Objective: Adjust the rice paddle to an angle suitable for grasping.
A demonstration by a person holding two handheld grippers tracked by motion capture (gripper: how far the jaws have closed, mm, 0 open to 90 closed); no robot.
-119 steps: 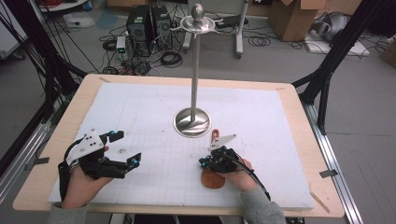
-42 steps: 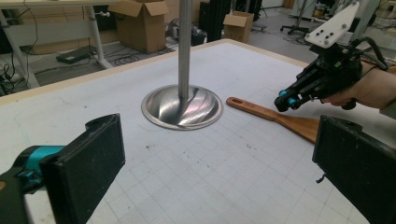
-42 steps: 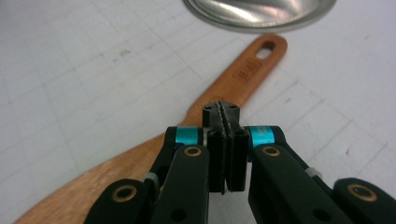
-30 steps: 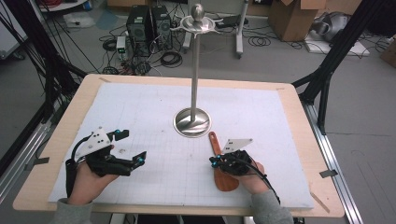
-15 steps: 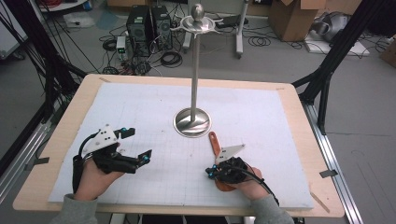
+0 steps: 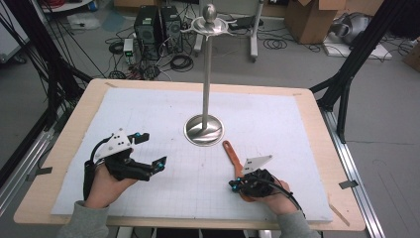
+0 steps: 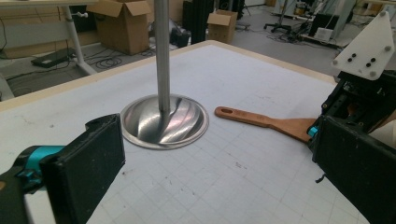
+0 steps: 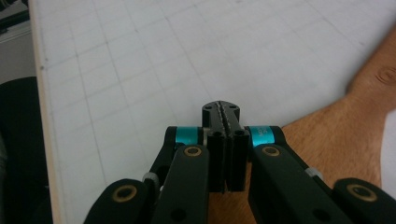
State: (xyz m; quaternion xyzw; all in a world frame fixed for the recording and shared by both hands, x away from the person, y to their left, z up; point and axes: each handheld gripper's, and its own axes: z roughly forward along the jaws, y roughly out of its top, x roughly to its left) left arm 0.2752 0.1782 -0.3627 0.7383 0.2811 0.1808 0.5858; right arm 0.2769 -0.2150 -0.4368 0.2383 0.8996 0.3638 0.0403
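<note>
A white gridded mat [image 6: 277, 129] covers the wooden worktop [image 6: 89, 104]; cables litter the floor. The wooden spatula [image 6: 231, 151] lies beside the metal stand [image 6: 204, 130]. The left gripper [image 6: 148, 150], gaping, has shifted rightward; the right gripper [image 6: 236, 185] sits clenched over the spatula.

Each hand carries a black gripper: the left gripper [image 6: 147, 150] and the right gripper [image 6: 235, 185] both bear a pale grey three-cornered plate on top, studded with small dark screws, and a black cable that loops back over the hand. Turquoise collars ring the links just behind the jaws, which are flat black blocks with rough pads, and brass-coloured pivot pins sit in the black linkage arms. The person wears grey sleeves [image 6: 83, 222] that reach the wrists.
</note>
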